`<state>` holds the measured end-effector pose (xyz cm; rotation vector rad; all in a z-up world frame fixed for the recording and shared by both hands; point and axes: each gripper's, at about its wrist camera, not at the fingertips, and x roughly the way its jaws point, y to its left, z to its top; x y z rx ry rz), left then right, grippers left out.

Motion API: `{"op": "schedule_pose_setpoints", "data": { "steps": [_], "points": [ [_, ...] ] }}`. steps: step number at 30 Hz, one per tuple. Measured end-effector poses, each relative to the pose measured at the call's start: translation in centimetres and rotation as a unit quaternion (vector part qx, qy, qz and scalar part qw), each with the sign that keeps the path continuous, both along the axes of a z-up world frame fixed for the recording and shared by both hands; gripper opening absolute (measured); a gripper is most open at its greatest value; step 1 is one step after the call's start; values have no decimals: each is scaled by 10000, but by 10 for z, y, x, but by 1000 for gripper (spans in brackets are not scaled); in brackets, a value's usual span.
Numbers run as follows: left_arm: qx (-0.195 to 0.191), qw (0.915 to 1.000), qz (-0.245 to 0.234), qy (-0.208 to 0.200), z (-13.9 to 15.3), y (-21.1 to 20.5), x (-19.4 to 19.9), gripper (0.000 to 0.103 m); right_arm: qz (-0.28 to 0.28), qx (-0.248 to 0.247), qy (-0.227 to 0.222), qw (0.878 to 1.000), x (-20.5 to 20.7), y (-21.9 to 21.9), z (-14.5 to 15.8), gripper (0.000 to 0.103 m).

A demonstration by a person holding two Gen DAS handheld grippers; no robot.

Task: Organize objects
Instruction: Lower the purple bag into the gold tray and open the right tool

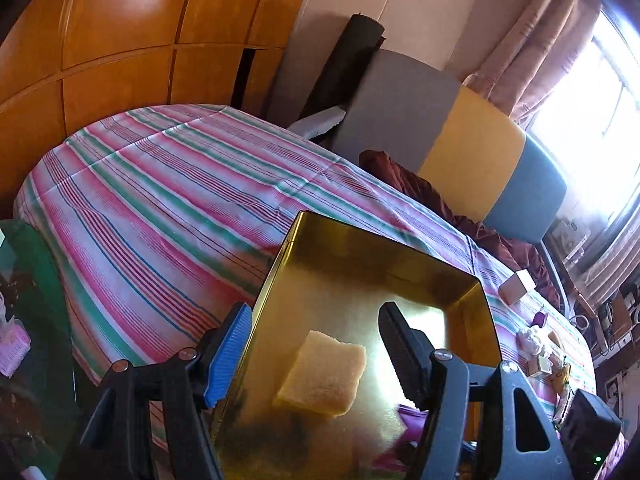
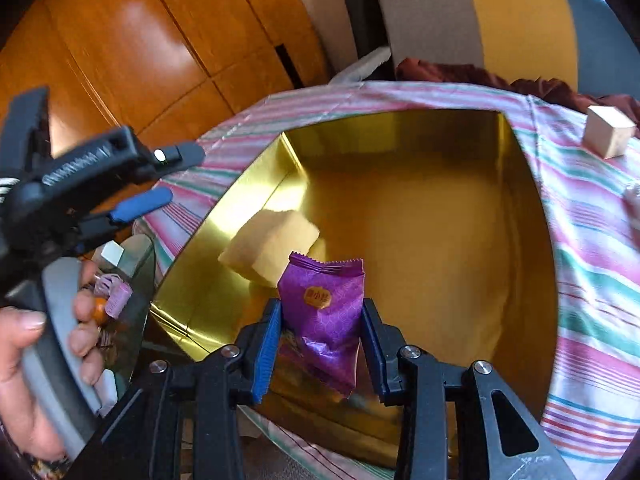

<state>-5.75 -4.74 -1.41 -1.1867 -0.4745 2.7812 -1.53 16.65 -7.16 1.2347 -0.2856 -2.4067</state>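
A shiny gold tin box (image 1: pixel 464 292) (image 2: pixel 520 200) lies open on the striped cloth. Inside it rests a pale yellow sponge (image 1: pixel 324 372) (image 2: pixel 268 246). My left gripper (image 1: pixel 316 348) hangs open above the box, with the sponge lying loose below its fingers. In the right wrist view that same left gripper (image 2: pixel 148 176) shows at the left, held by a person's hand (image 2: pixel 20 360). My right gripper (image 2: pixel 320 344) is shut on a purple snack packet (image 2: pixel 320 312), held over the near part of the box.
A striped tablecloth (image 1: pixel 160 200) covers the table. A small wooden block (image 1: pixel 516 286) (image 2: pixel 608 132), a purple item (image 1: pixel 540 319) and several small trinkets (image 1: pixel 540 352) lie at the right. A cushioned chair (image 1: pixel 460 140) stands behind. A glass side table (image 2: pixel 136 256) with pink items sits left.
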Motion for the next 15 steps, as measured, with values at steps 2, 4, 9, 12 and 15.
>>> {"op": "schedule_pose_setpoints", "data": {
  "steps": [2, 4, 9, 12, 15],
  "points": [
    [21, 10000, 24, 20, 1, 0, 1, 67, 33, -132, -127, 9998, -3, -4, -4, 42],
    [3, 10000, 18, -4, 0, 0, 2, 67, 5, -233, -188, 9996, -2, -6, -4, 50],
    [29, 10000, -34, -22, -1, 6, 5, 67, -135, -133, 48, 9998, 9, -1, 6, 65],
    [5, 9999, -149, -9, -2, 14, 8, 67, -285, 84, 375, 9989, 17, 7, 20, 68],
    [13, 9996, -296, 15, -1, 24, 13, 67, -474, 417, 653, 9959, 24, 18, 35, 68]
  ]
}}
